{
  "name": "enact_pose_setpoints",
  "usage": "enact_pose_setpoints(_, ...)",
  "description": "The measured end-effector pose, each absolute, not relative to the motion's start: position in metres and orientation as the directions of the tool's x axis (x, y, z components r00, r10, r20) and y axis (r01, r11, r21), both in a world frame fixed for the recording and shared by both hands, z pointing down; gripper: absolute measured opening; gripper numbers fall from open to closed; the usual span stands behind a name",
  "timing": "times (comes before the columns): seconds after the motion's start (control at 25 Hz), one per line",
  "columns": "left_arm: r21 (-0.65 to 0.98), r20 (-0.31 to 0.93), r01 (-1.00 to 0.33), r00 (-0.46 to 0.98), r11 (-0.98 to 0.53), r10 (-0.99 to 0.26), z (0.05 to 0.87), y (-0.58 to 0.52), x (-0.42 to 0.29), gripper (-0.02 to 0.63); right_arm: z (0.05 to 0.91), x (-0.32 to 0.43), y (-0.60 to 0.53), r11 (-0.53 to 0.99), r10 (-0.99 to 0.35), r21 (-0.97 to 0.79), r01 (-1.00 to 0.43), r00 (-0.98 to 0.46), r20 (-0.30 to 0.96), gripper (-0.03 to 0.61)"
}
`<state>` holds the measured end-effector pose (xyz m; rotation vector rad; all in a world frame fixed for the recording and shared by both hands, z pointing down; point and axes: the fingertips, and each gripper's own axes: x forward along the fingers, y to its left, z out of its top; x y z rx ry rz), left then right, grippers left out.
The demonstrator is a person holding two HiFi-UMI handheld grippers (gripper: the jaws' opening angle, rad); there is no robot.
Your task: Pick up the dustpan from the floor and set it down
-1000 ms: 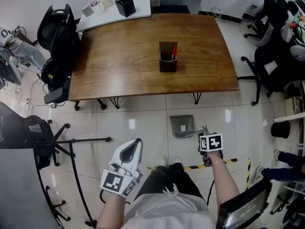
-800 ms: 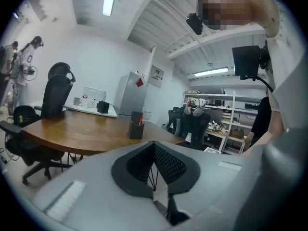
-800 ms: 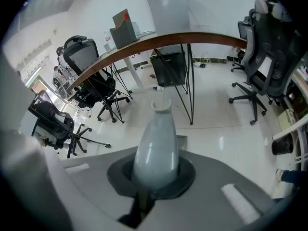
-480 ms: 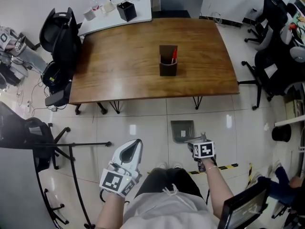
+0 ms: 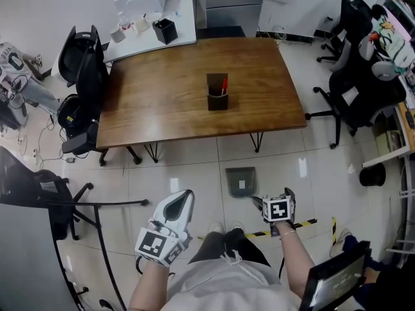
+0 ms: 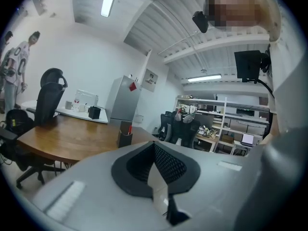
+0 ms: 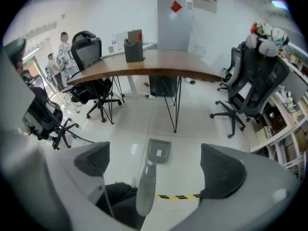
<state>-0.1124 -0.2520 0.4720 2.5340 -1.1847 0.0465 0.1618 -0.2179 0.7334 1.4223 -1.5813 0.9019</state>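
Observation:
The grey dustpan [image 5: 240,181] rests on the tiled floor in front of the wooden table [image 5: 162,102], its handle [image 7: 146,186] pointing back toward me. My right gripper [image 5: 272,198] hangs just above that handle, aimed steeply down, and its jaws are opening wide. In the right gripper view the handle shows between the dark pads [image 7: 222,170], but neither pad touches it. My left gripper [image 5: 185,194] is held up at the lower left, away from the dustpan. Its pads [image 6: 166,165] meet with nothing between them.
A brown pen holder [image 5: 217,92] stands on the table. Black office chairs [image 5: 83,57] are at the left and right [image 5: 353,89]. A stand's legs [image 5: 97,206] spread across the floor at left. Yellow-black tape [image 5: 295,224] runs by my feet.
My right gripper was shut on the dustpan's handle and has now opened and lifted off it. The dustpan stays on the floor. The left gripper has risen slightly.

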Motion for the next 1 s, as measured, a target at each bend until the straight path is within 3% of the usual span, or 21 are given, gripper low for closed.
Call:
enact_pose_setpoints(0.16,0.298,0.129,-0.731,0.668,-0.614,-0.733,0.447,-0.240,-0.115,0.015,0.661,0.155,-0.207,0.102,-0.548,-0.037,-0.994,-0.087,0.832,0.578)
enact_pose_setpoints(0.32,0.284,0.089,-0.742,0.651,-0.607,-0.754,0.429,-0.220,-0.119,0.015,0.587,0.155,-0.193,0.085,-0.682,-0.037,-0.996,-0.085,0.726,0.436)
enact_pose_setpoints(0.36,0.283,0.079,-0.746,0.644,-0.602,-0.761,0.424,-0.212,-0.119,0.015,0.570,0.158,-0.189,0.088,-0.710,-0.007,-0.996,-0.067,0.700,0.366)
enact_pose_setpoints(0.44,0.275,0.062,-0.754,0.633,-0.596,-0.772,0.415,-0.196,-0.116,0.015,0.533,0.165,-0.181,0.096,-0.777,0.078,-0.992,-0.026,0.629,0.148)
enact_pose_setpoints(0.52,0.260,0.048,-0.765,0.619,-0.589,-0.784,0.403,-0.178,-0.112,0.015,0.496,0.163,-0.172,0.119,-0.841,0.103,-0.988,-0.045,0.539,0.021)
enact_pose_setpoints(0.68,0.235,0.015,-0.792,0.583,-0.563,-0.813,0.382,-0.135,-0.097,0.015,0.432,0.142,-0.139,0.248,-0.891,-0.036,-0.968,-0.243,0.383,0.002)
enact_pose_setpoints(1.0,0.177,-0.007,-0.808,0.570,-0.562,-0.822,0.364,-0.042,-0.050,0.015,0.355,0.126,-0.046,0.456,-0.873,-0.054,-0.889,-0.458,0.166,0.002)
